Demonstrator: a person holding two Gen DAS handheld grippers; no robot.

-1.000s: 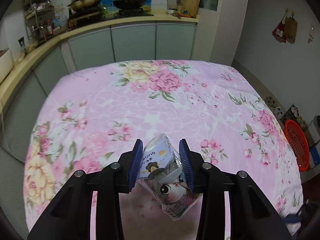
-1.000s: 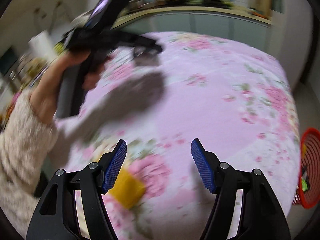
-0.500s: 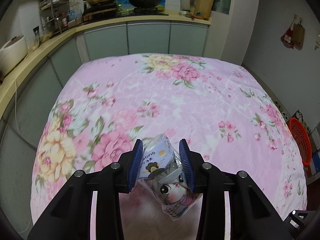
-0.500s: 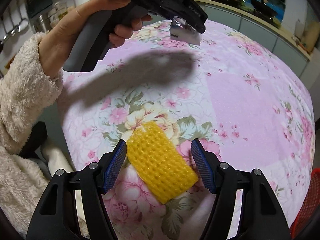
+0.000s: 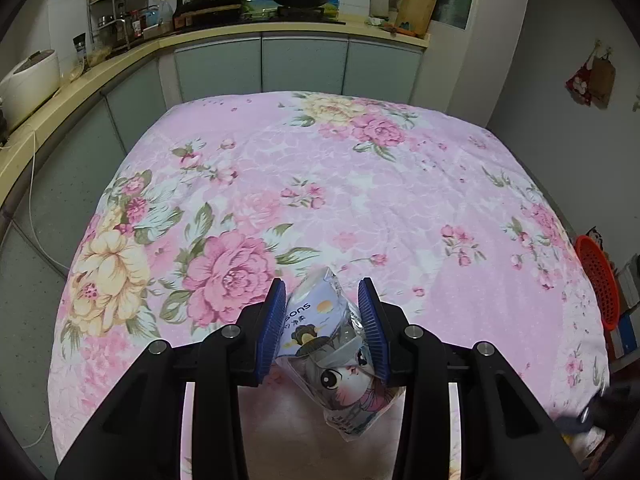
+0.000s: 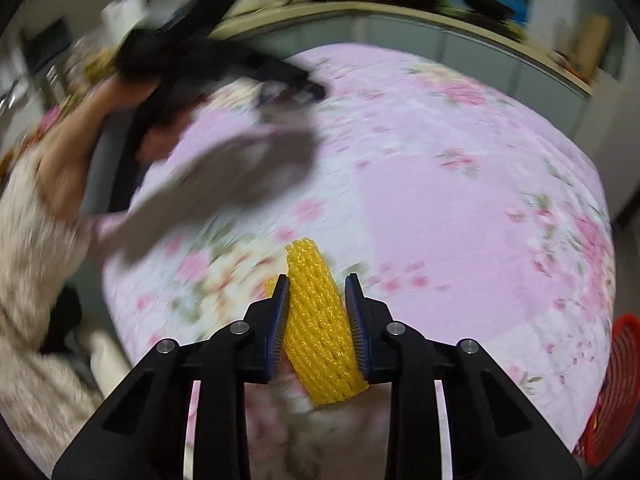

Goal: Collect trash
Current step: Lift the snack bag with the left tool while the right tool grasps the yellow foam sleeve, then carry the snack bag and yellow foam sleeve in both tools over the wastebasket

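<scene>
Left gripper (image 5: 323, 322) pinches a crumpled cartoon-printed plastic snack wrapper (image 5: 334, 354) above the pink floral tablecloth (image 5: 360, 184). Right gripper (image 6: 317, 322) squeezes a yellow foam mesh fruit sleeve (image 6: 320, 332). Risk: either light, springy piece may slip out short of the red perforated plastic basket (image 6: 612, 384).

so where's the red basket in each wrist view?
Left wrist: red basket at the right edge, mid-height, beyond the floral tablecloth's edge.
Right wrist: red basket in the bottom-right corner, cropped.
Shared landmark: the kitchen counter along the top.
</scene>
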